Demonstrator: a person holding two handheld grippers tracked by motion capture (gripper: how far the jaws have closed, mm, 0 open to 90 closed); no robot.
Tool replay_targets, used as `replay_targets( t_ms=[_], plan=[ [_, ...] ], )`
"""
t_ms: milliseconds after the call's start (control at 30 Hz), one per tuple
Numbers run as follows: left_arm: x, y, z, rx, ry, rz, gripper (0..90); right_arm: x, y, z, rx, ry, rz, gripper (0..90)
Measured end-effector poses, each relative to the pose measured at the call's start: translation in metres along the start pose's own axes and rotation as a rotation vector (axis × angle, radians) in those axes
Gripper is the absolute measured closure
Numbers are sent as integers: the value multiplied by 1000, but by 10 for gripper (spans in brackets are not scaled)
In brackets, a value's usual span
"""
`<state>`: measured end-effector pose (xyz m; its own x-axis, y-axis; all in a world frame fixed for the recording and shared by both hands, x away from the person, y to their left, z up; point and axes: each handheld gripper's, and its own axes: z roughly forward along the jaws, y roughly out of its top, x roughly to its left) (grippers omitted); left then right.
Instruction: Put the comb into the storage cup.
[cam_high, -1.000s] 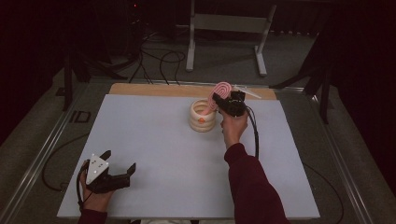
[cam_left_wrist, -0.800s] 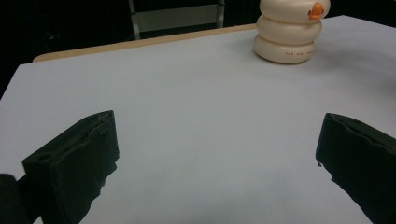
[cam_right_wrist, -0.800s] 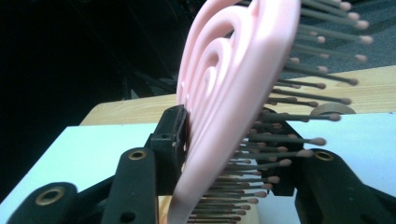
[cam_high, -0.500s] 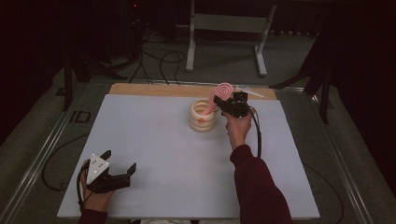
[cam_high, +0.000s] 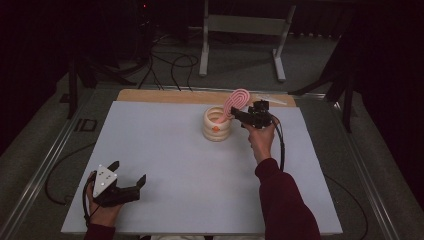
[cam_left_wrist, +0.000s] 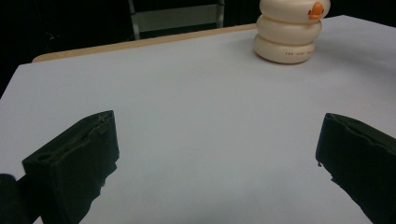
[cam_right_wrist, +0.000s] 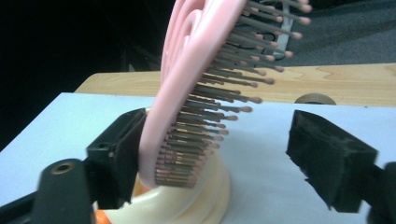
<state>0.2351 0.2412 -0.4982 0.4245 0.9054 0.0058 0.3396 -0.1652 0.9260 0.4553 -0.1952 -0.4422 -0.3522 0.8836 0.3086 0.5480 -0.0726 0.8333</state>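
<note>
The right hand-held gripper (cam_right_wrist: 219, 154) stands with its jaws apart, having just been opening, and the pink hairbrush (cam_right_wrist: 201, 84) sits between them. The brush's back leans against one jaw, while the other jaw stands clear of the bristles (cam_right_wrist: 243, 70), so nothing pinches it now. Seen from the high view, this right hand-held gripper (cam_high: 245, 114) is at the far side of the counter (cam_high: 165, 165), just beside the cream ringed holder (cam_high: 217, 125), with the hairbrush (cam_high: 236, 101) standing tilted in the holder's mouth, head up and leaning toward the gripper.

Nearer the person, the left hand-held gripper (cam_high: 127, 176) rests low on the counter with its jaws spread wide and nothing between them; in its own view the holder (cam_left_wrist: 289, 32) stands well away across bare white surface.

The risk, as I judge it, is in pulling away. The brush looks top-heavy and is leaning on that one jaw; take the jaw off carelessly and the brush may tip farther, drop out, or drag the light holder over. The bristles could also snag the other jaw if the hand swings sideways.
</note>
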Motion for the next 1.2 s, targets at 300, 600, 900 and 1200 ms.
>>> replay_targets(
  t_ms=[300,600,900,1200],
  plan=[
    [-1,0,0,0,-1,0,0,-8,-2,-15,2,26,-61,112],
    [-2,0,2,3,-4,3,0,-14,-4,-30,-2,14,-113,114],
    [-1,0,4,11,-5,6,0,-19,-14,-41,7,-20,-200,102],
    [2,0,5,13,-2,1,0,-19,-28,-51,16,-41,-262,99]
  ],
)
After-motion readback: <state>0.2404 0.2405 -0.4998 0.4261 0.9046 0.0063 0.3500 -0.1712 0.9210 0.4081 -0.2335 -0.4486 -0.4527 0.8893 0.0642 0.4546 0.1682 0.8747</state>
